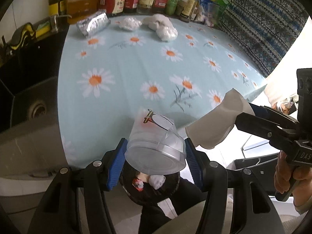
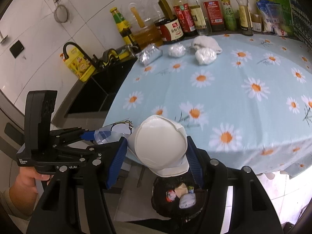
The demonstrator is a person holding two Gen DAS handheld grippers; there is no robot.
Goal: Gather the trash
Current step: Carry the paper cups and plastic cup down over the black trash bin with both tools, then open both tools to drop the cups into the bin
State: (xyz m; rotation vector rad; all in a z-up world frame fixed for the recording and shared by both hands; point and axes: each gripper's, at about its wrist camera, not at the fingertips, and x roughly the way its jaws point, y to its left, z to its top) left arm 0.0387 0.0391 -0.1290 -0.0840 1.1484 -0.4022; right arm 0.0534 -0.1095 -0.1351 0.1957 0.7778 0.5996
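A clear plastic cup [image 1: 155,150] is being held between the closed-in blue pads of the left gripper [image 1: 155,162], above the black trash bin [image 1: 171,187] at the edge of the daisy-patterned tablecloth [image 1: 136,62]. A crushed white paper cup [image 2: 160,146] is being clamped likewise by the right gripper [image 2: 156,161] over the same bin. A foil packet [image 1: 93,24] and white wads [image 1: 165,32] are being left at the far side of the cloth.

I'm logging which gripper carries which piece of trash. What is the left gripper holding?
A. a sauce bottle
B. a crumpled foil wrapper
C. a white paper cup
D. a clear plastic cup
D: the left gripper has its blue pads clamped on the clear plastic cup, above the black trash bin; the white paper cup sits in the right gripper.
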